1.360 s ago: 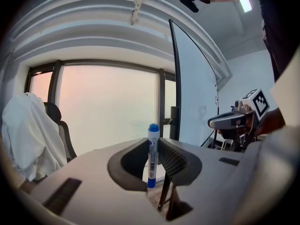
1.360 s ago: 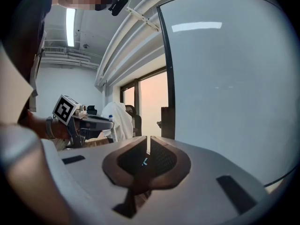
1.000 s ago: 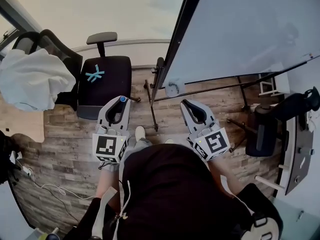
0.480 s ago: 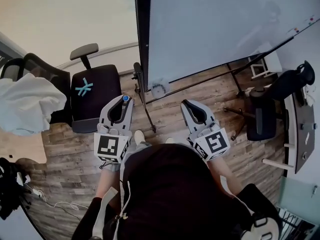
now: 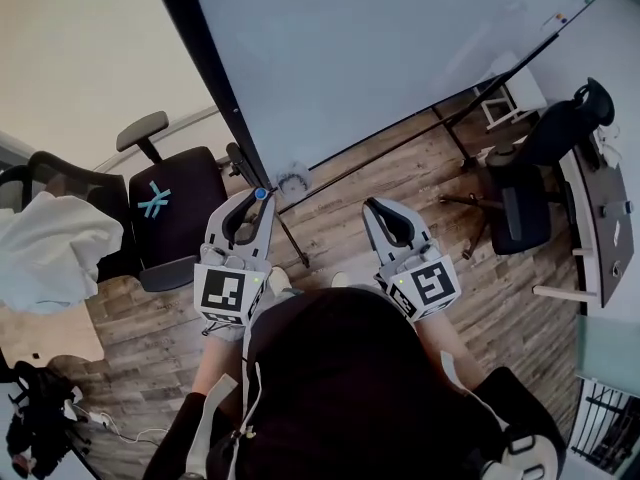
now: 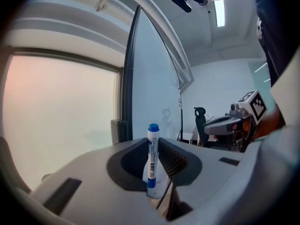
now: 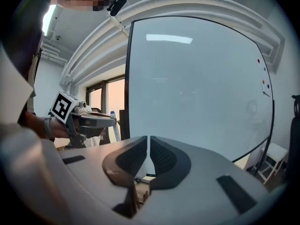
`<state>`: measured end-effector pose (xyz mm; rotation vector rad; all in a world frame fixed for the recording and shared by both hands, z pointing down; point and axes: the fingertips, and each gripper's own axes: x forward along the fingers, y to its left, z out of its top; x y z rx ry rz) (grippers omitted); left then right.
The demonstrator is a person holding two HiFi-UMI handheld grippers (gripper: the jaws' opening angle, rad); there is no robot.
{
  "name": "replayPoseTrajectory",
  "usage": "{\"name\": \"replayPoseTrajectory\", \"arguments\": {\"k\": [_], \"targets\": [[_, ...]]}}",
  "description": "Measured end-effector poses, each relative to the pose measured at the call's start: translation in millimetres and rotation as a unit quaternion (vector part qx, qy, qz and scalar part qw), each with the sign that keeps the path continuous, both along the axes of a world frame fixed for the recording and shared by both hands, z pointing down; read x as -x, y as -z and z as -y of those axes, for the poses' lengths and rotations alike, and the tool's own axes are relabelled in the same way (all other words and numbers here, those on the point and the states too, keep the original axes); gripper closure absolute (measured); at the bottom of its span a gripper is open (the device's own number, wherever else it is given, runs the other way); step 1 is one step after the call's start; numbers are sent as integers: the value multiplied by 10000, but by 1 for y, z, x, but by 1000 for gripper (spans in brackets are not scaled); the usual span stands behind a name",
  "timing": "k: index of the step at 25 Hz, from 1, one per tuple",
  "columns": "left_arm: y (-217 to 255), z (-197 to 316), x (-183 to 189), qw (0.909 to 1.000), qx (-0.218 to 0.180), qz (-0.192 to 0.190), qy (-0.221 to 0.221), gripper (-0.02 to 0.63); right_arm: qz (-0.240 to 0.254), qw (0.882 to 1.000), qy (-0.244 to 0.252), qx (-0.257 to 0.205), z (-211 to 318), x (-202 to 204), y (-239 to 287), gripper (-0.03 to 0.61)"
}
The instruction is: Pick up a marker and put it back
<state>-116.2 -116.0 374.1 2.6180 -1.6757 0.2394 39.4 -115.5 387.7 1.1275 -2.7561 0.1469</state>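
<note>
A white marker with a blue cap (image 6: 152,161) stands upright between the jaws of my left gripper (image 6: 153,172), which is shut on it. In the head view the blue cap (image 5: 260,194) pokes out at the tip of the left gripper (image 5: 252,206), close to the lower left corner of the whiteboard (image 5: 400,58). My right gripper (image 5: 382,213) is shut with nothing between its jaws, held level with the left one. In the right gripper view the whiteboard (image 7: 197,83) fills the space ahead of the shut right gripper (image 7: 148,146).
The whiteboard stands on a black frame with legs (image 5: 290,243) over a wood floor. A black office chair with a blue cross mark (image 5: 165,208) and white cloth (image 5: 50,248) sit at left. Another black chair (image 5: 525,193) and a desk (image 5: 610,218) are at right.
The view has swung so the whiteboard now fills much more of the picture and lies closer ahead. Both grippers keep their places; the marker stays held in the left one.
</note>
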Motion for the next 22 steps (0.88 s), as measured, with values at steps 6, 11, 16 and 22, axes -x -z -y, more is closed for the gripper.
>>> {"name": "replayPoseTrajectory", "arguments": {"k": [6, 11, 16, 22], "targets": [[0, 16, -28, 9993, 14, 19, -368, 541, 25, 9993, -379, 5, 1, -26, 1, 548], [-8, 27, -48, 9978, 79, 105, -644, 541, 22, 9973, -736, 25, -1, -47, 0, 548], [-21, 35, -57, 9963, 215, 185, -813, 541, -2, 9944, -1057, 47, -6, -63, -2, 548], [-38, 42, -64, 9943, 365, 259, -970, 541, -47, 9904, -1375, 159, -15, -74, -9, 548]]}}
